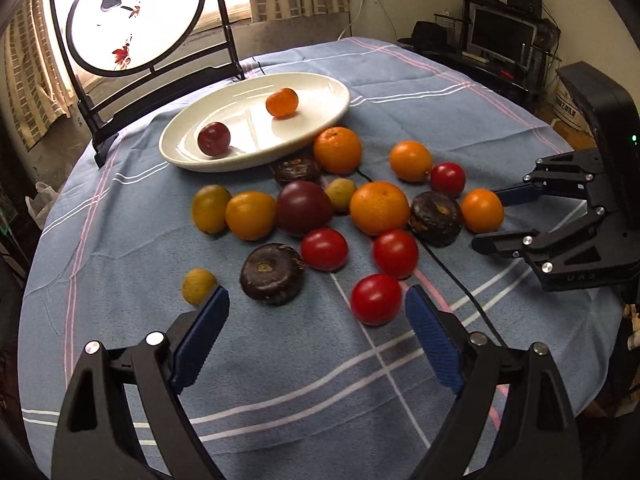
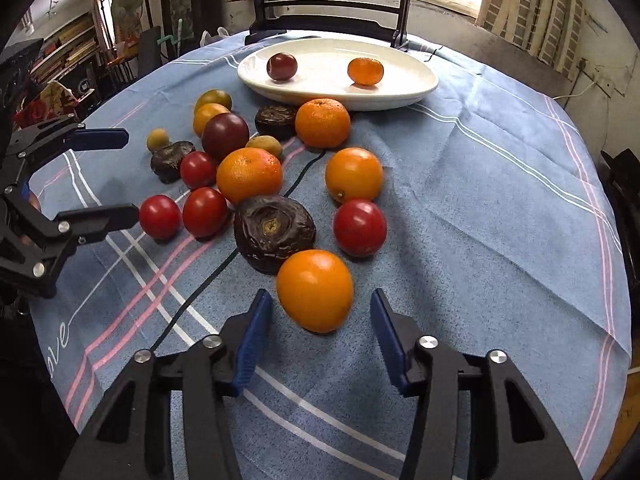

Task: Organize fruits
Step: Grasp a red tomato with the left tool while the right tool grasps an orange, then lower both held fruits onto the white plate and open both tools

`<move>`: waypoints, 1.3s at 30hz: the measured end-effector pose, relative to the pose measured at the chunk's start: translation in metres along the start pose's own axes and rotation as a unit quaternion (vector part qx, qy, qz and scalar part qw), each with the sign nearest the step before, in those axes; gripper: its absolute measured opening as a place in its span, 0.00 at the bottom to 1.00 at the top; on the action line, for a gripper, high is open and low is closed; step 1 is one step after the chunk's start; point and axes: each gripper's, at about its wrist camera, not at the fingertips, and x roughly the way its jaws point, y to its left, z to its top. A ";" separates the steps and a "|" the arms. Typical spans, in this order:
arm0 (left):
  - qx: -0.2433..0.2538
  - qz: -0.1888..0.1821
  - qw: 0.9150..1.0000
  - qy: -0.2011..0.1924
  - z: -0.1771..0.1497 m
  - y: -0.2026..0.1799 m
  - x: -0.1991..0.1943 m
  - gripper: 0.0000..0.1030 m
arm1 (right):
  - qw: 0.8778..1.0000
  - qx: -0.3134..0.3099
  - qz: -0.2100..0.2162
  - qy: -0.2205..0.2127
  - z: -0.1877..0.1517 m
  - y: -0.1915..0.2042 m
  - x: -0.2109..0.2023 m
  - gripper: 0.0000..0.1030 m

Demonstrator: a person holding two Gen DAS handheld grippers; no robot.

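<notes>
A white oval plate (image 1: 320, 92) (image 2: 416, 80) holds a dark red plum (image 1: 214, 139) (image 2: 282, 66) and a small mandarin (image 1: 282, 102) (image 2: 365, 71). Several oranges, red tomatoes and dark brown fruits lie loose on the blue cloth in front of it. My left gripper (image 1: 316, 300) (image 2: 130, 176) is open and empty, with a red tomato (image 1: 376, 299) (image 2: 159, 217) just inside its right finger. My right gripper (image 2: 320, 308) (image 1: 490, 216) is open, its fingers on either side of an orange (image 2: 315, 290) (image 1: 482, 211) without touching it.
A round painted screen on a black stand (image 1: 136, 16) (image 2: 328, 4) stands behind the plate. A thin black cable (image 1: 456, 276) (image 2: 224, 268) runs across the cloth among the fruit. The round table's edge drops off to shelves and a monitor (image 1: 500, 32).
</notes>
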 end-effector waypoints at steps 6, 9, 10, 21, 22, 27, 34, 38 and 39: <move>0.013 -0.011 1.000 0.008 0.001 -0.013 0.013 0.80 | 1.000 0.009 0.000 -0.005 -0.004 -0.004 -0.007 0.34; 0.007 -0.022 0.999 0.024 0.002 -0.013 0.020 0.63 | 1.000 0.010 -0.003 -0.004 -0.005 -0.006 -0.008 0.34; 0.008 -0.022 1.000 0.022 0.003 -0.014 0.020 0.63 | 1.000 0.012 -0.002 -0.004 -0.005 -0.006 -0.008 0.34; 0.019 -0.046 0.999 0.021 -0.002 -0.018 0.016 0.28 | 1.000 0.014 0.002 -0.008 -0.005 -0.004 -0.011 0.34; 0.016 -0.045 0.999 0.020 -0.002 -0.017 0.015 0.28 | 1.000 0.014 0.002 -0.009 -0.004 -0.004 -0.012 0.34; 0.000 -0.040 0.999 0.012 -0.005 -0.006 0.006 0.28 | 1.000 0.011 0.008 -0.015 -0.003 0.002 -0.016 0.34; -0.028 -0.028 0.999 0.004 -0.002 0.010 -0.002 0.28 | 0.999 0.008 0.044 -0.020 0.004 0.020 -0.018 0.34; -0.043 -0.010 0.999 -0.011 0.016 0.023 -0.009 0.28 | 0.998 -0.002 0.046 -0.042 0.022 0.030 -0.023 0.34; -0.045 -0.005 0.999 -0.018 0.022 0.026 -0.010 0.28 | 0.998 -0.004 0.043 -0.052 0.028 0.031 -0.027 0.34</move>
